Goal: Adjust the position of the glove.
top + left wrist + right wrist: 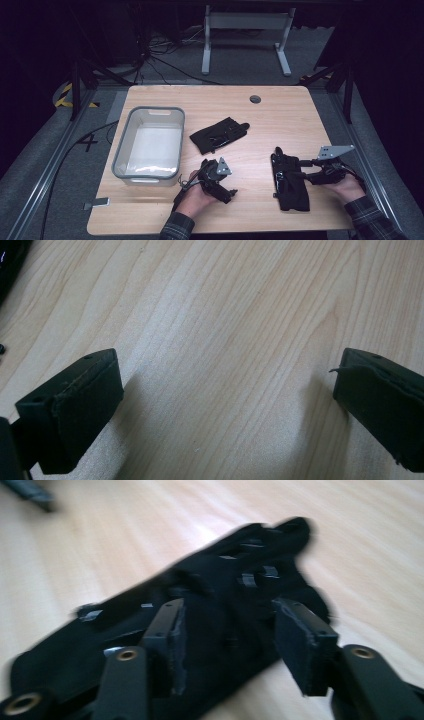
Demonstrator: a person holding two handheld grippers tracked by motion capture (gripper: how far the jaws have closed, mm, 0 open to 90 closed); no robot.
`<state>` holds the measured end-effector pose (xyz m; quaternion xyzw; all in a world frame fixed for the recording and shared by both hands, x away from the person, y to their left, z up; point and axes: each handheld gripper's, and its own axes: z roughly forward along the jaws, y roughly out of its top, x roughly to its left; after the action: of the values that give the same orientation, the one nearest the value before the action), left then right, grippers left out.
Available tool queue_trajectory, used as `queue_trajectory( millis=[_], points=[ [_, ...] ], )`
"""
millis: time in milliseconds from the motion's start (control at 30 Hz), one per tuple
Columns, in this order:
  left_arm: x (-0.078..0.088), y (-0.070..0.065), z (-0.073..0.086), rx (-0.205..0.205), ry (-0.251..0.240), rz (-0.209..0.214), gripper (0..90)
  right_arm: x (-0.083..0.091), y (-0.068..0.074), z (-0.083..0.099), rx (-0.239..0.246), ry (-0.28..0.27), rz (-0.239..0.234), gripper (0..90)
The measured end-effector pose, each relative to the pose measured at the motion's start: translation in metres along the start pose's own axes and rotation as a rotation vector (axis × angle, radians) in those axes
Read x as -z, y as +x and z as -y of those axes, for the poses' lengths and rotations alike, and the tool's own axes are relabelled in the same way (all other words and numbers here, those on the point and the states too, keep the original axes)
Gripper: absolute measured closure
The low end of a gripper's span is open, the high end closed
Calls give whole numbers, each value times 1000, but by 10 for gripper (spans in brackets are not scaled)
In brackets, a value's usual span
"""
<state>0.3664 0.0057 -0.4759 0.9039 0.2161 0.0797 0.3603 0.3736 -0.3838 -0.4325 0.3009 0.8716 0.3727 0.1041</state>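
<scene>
The high view looks forward and down over the whole pale wooden table [280,107]; both gripper views sit close above that tabletop, lower frame.

I'm looking down on a light wooden table [280,107] with rounded corners and a small round grommet [255,99] near its far edge; a grey plastic bin [122,145] sits on the left side; a black glove [220,134] lies near the middle, just right of the bin; a second black glove [289,181] lies lengthwise toward the near right.
</scene>
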Motion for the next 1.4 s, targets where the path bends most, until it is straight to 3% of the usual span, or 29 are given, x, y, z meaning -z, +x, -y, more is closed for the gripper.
queue_trajectory(
  millis=[67, 133, 200, 300, 533, 833, 900, 1067, 1133, 1400],
  points=[
    [0, 0, 0, 0, 0, 0, 0, 1, -3, 0, -10, -4, 13, 427],
    [0, 0, 0, 0, 0, 0, 0, 3, -18, 4, -39, -10, 77, 363],
    [0, 0, 0, -1, 0, 1, 0, 4, -23, 5, -46, -17, 99, 335],
    [0, 0, 0, -1, 0, 1, 0, 6, -41, 13, -93, -27, 192, 198],
    [0, 0, 0, -1, 0, 1, 0, 4, -63, 28, -177, -39, 258, 151],
    [0, 0, -1, 5, 5, -1, 5, -3, -68, 34, -177, -3, 280, 124],
    [1, 0, -4, 17, 28, -12, 27, -4, -68, 34, -181, -4, 277, 118],
    [4, 2, -9, 44, 36, -17, 147, -4, -68, 34, -182, -3, 276, 114],
    [5, 4, -12, 59, 33, -22, 156, -5, -69, 34, -179, -4, 277, 109],
    [14, 15, -24, 83, 8, -35, 454, -8, -70, 34, -175, -17, 275, 77]
  ],
)
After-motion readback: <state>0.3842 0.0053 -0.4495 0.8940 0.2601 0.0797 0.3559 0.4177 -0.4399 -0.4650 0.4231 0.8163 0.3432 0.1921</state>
